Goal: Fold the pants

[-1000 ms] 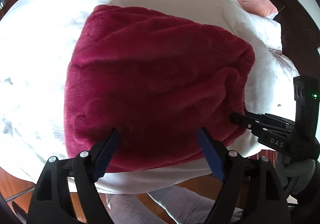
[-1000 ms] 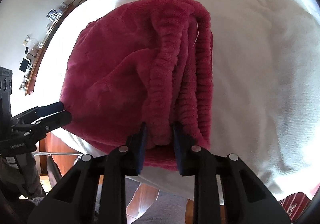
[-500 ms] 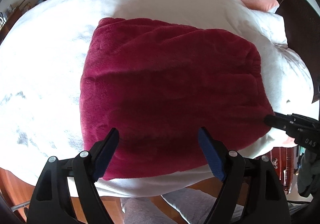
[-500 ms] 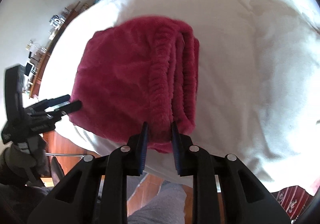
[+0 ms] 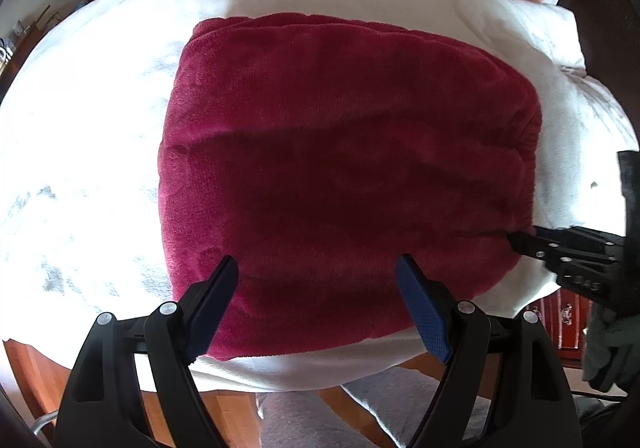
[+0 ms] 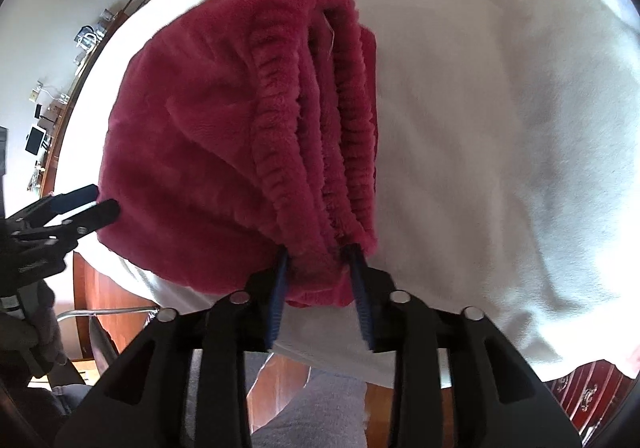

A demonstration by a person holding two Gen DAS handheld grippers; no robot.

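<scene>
At the near edge of the bed (image 5: 100, 151), your left gripper (image 5: 318, 280) hangs spread wide, holding nothing, while your right gripper (image 6: 320, 260) straddles the waistband corner, parted and not clamped. Beyond, the folded pants (image 5: 344, 175) lie flat. Close squarely on all layers before moving them.
</scene>
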